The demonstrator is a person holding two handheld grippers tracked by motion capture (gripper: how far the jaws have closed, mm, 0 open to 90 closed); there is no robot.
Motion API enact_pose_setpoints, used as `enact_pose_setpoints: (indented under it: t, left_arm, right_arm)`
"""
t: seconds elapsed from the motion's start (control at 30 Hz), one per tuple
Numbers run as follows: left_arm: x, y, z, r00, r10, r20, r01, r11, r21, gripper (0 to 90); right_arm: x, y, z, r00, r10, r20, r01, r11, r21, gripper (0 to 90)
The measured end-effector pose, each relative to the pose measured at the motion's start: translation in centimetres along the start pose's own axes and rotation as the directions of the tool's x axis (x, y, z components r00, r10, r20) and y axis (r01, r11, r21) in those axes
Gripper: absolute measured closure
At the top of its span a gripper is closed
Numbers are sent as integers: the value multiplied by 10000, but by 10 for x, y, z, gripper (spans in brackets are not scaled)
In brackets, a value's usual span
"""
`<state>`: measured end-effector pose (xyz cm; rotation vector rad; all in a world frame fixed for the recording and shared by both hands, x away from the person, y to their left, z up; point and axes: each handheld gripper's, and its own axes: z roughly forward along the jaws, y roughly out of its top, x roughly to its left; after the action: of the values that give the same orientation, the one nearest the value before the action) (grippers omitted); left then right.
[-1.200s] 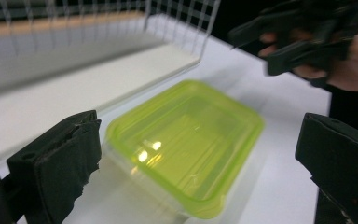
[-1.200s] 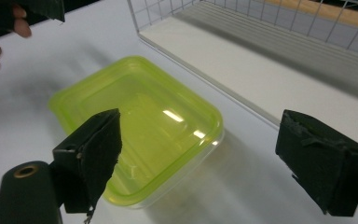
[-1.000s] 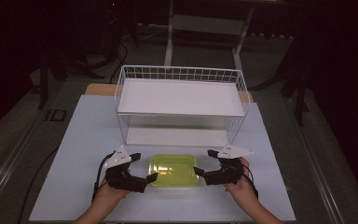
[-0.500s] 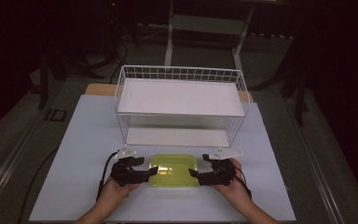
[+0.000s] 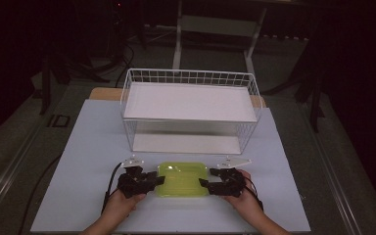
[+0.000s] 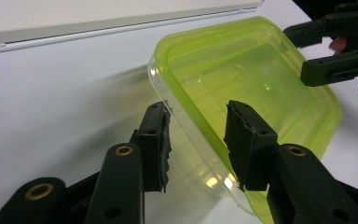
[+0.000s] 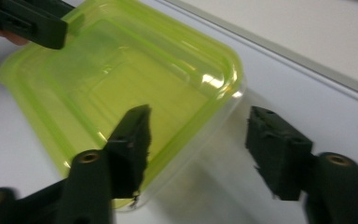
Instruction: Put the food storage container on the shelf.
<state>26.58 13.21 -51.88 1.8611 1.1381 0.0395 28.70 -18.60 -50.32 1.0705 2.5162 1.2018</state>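
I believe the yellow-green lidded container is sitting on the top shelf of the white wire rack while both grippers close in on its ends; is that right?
Not quite: the yellow-green container sits on the white table in front of the wire rack, not on its shelf, as the high view shows. The left gripper and right gripper are indeed closing in on its ends.

Plenty of bare table [image 5: 78, 161] either side of the yellow container [image 5: 182, 178], but the white wire rack [image 5: 190, 110] blocks everything just behind it.

Dark room – white table [image 5: 93, 147]
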Motion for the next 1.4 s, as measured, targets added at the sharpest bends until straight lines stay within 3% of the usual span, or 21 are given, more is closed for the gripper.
enact_pose_setpoints:
  t: [0.33, 0.57, 0.7, 0.87, 0.9, 0.93, 1.0, 1.27, 1.4]
  left_arm:
    - [-7, -3, -6, 9994, 335, 22, -335, 9994, -47, 651]
    - [-8, -4, -9, 9994, 76, 335, -73, 9999, -108, 702]
    - [-12, -2, -11, 9994, 79, 342, -79, 10000, 8, 733]
    - [-14, -3, -12, 9993, -79, 357, 79, 10000, -16, 754]
    - [-19, -5, -13, 9998, 55, 179, -53, 9999, -102, 754]
    - [-22, -5, -13, 9999, 152, 71, -151, 9998, -127, 770]
    - [-28, -3, -12, 9993, 356, -74, -357, 9993, -135, 802]
    - [-28, 5, -10, 9989, 473, 54, -471, 9980, -422, 803]
    - [-25, 17, -11, 9986, 440, 302, -408, 9942, -997, 804]
  right_arm:
    - [11, 0, -5, 9999, 84, -55, -84, 9999, 141, 513]
    - [14, 1, -9, 9999, 119, -113, -117, 9997, 200, 562]
    - [12, 1, -13, 9967, 589, -567, -570, 9978, 341, 618]
    - [14, 0, -16, 9966, 577, -582, -558, 9978, 348, 644]
    - [14, 0, -16, 9966, 577, -582, -558, 9978, 348, 652]
    - [14, 0, -20, 9964, 668, -526, -655, 9975, 258, 714]
    - [13, 0, -23, 9970, 760, -157, -759, 9971, 77, 756]
    - [7, 4, -29, 9961, 878, -84, -880, 9958, -241, 761]
    - [2, 16, -38, 9957, 925, -8, -923, 9934, -682, 770]
